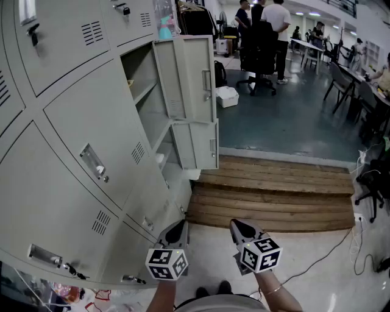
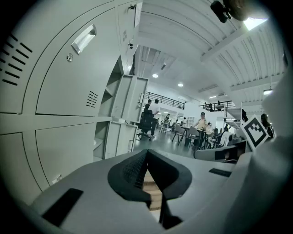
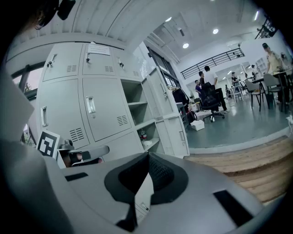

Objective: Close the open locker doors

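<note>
A bank of grey lockers (image 1: 79, 140) fills the left of the head view. Two doors at its far end stand open: an upper door (image 1: 192, 79) and a lower door (image 1: 201, 145), both swung out to the right, with shelves showing behind them. The left gripper view has the same upper door (image 2: 137, 98) and lower door (image 2: 120, 139) far ahead; the right gripper view has the upper door (image 3: 160, 93) and lower door (image 3: 177, 135). My left gripper (image 1: 177, 228) and right gripper (image 1: 241, 226) are held low, well short of the doors. The left gripper (image 2: 147, 153) and right gripper (image 3: 148, 155) are each shut on nothing.
Wooden steps (image 1: 274, 195) lie ahead between me and the open doors. Beyond them, on the blue-grey floor, are a white box (image 1: 226, 96), a black office chair (image 1: 259, 52) and people standing (image 1: 277, 18). Desks and chairs line the right. A cable (image 1: 329, 250) trails on the floor at right.
</note>
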`<state>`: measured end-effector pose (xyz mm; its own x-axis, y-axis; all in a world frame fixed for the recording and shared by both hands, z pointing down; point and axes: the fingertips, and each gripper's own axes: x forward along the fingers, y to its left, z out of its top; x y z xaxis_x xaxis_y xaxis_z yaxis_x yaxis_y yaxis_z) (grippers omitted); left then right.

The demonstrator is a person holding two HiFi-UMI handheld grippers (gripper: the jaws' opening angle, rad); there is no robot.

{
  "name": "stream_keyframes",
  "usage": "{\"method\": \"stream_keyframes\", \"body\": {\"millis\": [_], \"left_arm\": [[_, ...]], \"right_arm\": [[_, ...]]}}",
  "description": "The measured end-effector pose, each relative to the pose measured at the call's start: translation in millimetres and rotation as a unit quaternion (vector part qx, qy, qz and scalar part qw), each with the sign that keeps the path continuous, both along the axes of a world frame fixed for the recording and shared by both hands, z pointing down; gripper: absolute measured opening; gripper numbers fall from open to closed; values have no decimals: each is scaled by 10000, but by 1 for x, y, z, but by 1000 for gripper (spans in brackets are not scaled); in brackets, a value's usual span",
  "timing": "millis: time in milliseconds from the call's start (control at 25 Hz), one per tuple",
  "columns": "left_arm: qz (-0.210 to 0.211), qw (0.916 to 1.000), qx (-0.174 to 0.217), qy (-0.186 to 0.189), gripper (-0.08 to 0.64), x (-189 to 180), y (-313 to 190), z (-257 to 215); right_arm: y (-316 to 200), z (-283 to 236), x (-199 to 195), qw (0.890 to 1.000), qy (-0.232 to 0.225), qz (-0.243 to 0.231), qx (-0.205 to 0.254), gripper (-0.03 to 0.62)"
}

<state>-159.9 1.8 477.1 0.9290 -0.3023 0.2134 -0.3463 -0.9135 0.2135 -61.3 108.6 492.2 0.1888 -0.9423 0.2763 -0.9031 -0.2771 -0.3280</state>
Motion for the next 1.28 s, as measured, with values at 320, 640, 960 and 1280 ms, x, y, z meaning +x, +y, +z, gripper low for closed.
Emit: {"method": "stream_keyframes", "body": {"millis": [320, 640, 960, 1280], "left_arm": [[7, 9999, 126, -25, 20, 4, 10, -4], [-183, 9996, 225, -32, 20, 1, 24, -7], [-351, 9989, 304, -28, 21, 1, 33, -13], [-521, 9972, 535, -28, 21, 15, 6, -26]], "right_arm": [[6, 3, -5, 9998, -91, -144, 60, 3], [23, -3, 2, 9992, -161, -139, 352, 5], [37, -11, 15, 9986, -111, -164, 491, 6], [12, -27, 41, 9968, -130, -201, 767, 14]]}}
